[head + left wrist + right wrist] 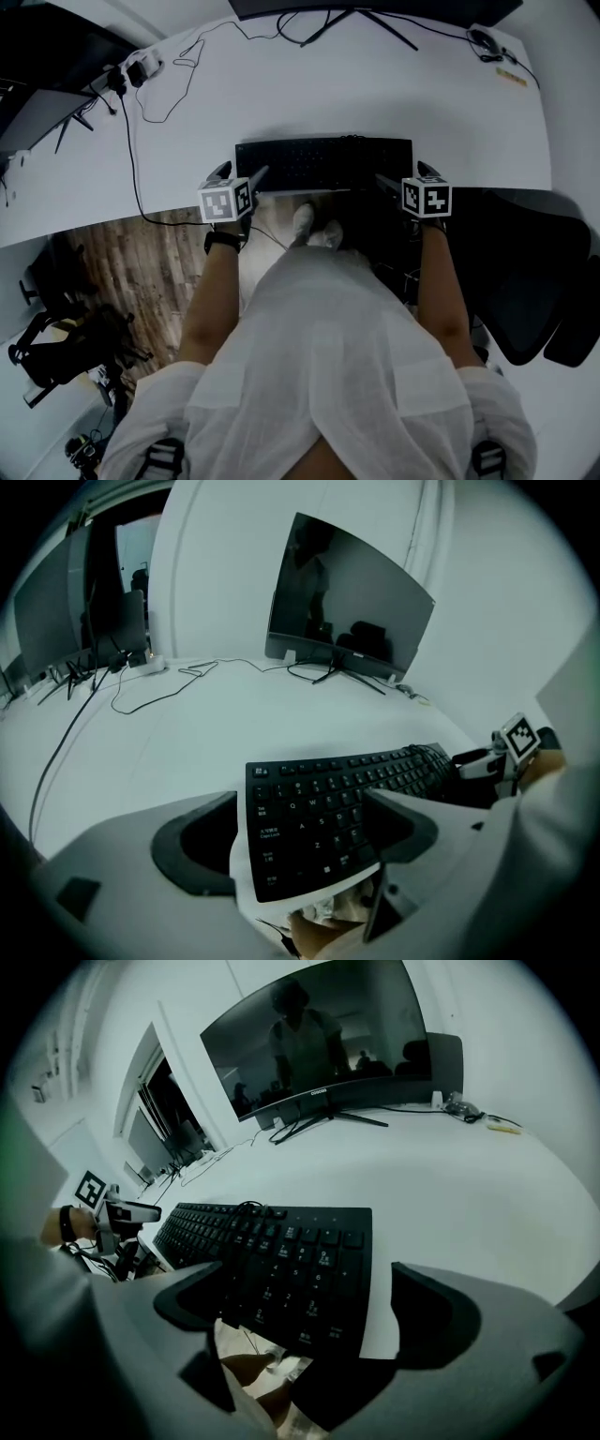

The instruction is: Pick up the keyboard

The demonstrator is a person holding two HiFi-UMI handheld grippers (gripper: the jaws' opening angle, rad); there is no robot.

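At the keyboard [323, 162] ends, the left hand-held gripper [240, 174] and right hand-held gripper [405, 175] gape released — uneven squeezes could tip it off the surface [375, 84].

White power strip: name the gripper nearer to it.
Left. Left gripper straddles the keyboard at its left end, toward the white power strip; right gripper straddles its right end, farther off.
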